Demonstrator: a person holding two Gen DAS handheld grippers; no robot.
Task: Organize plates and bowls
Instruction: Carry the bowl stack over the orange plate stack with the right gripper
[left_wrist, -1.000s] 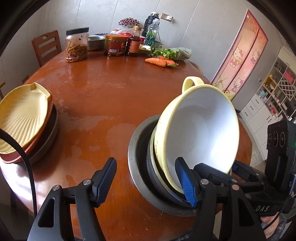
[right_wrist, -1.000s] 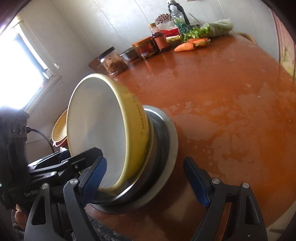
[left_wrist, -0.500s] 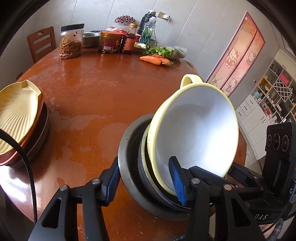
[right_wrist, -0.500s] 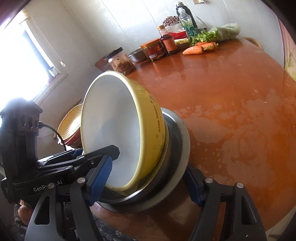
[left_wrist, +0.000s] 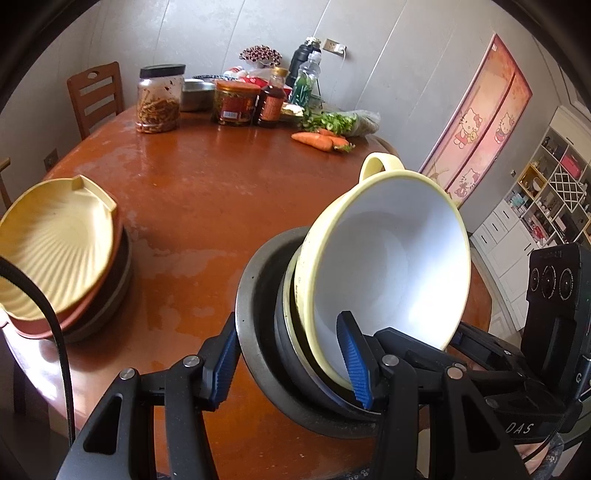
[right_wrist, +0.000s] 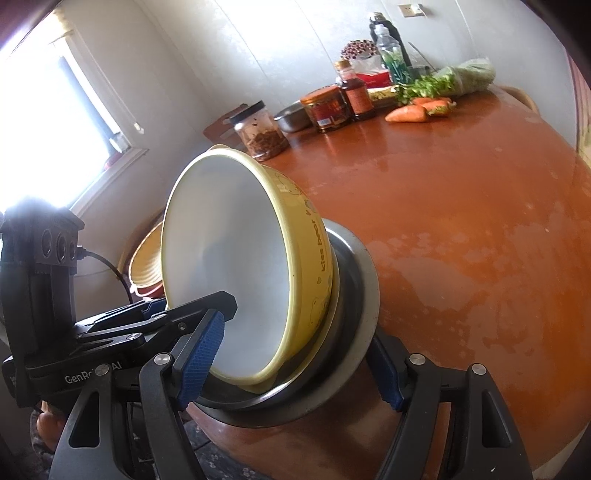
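Note:
A yellow bowl (left_wrist: 388, 266) with a white inside and a loop handle is nested in a dark bowl and a wide steel bowl (left_wrist: 255, 295). The whole stack is tipped on its side above the near edge of the brown table (left_wrist: 207, 192). My left gripper (left_wrist: 288, 365) is shut on this stack, one pad inside the yellow bowl and one against the steel rim. From the other side my right gripper (right_wrist: 291, 365) is shut on it the same way, its pads spanning the yellow bowl (right_wrist: 240, 266) and steel bowl (right_wrist: 365, 280). A cream scalloped plate (left_wrist: 55, 251) tops a pile of plates at the left.
Jars (left_wrist: 159, 99), bottles, a steel dish, greens and carrots (left_wrist: 317, 142) line the table's far side. A wooden chair (left_wrist: 96, 92) stands behind the table on the left. White shelves (left_wrist: 546, 206) are at the right. A black cable (left_wrist: 55, 332) crosses the plate pile.
Both grippers' jaws came in from wide apart and closed onto the bowl stack. The stack now sits a little higher and more tipped in the views.

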